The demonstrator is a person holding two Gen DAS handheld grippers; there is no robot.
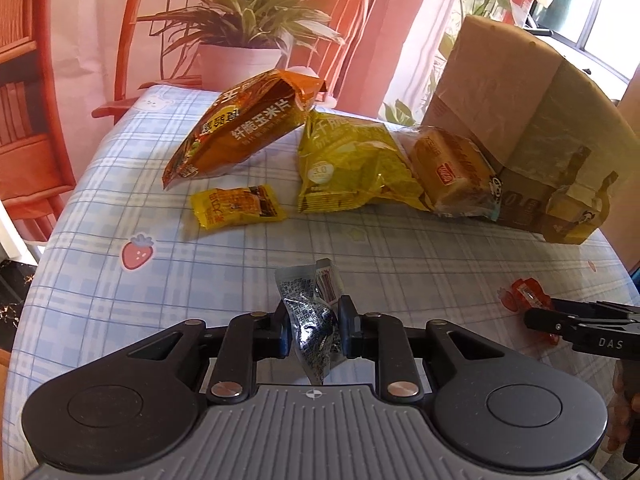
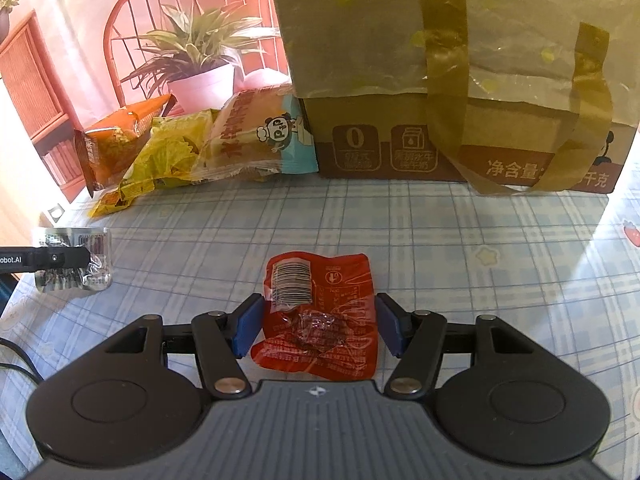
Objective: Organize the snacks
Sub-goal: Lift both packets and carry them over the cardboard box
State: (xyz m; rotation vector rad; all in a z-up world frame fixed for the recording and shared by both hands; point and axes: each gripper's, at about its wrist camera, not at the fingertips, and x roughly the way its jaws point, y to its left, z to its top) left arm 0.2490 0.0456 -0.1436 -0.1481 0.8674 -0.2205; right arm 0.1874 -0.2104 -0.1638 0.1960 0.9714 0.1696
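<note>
My left gripper [image 1: 314, 320] is shut on a crumpled silver snack packet [image 1: 304, 292], which stands up between the pads above the plaid tablecloth [image 1: 160, 280]. The right wrist view shows that same packet [image 2: 96, 248] at the far left, in the left gripper [image 2: 60, 258]. My right gripper [image 2: 318, 320] holds a flat red snack packet [image 2: 332, 280] across its width, a blue pad against each edge. From the left wrist view, the right gripper [image 1: 540, 316] and red packet [image 1: 528, 292] sit low at the right.
At the back of the table lie an orange corn-chip bag [image 1: 240, 132], a yellow chip bag [image 1: 348, 168], a bread pack [image 1: 452, 172] and a small yellow packet [image 1: 236, 208]. A cardboard box under a brown paper bag [image 2: 400, 60] stands back right. A potted plant [image 1: 240, 64] stands behind.
</note>
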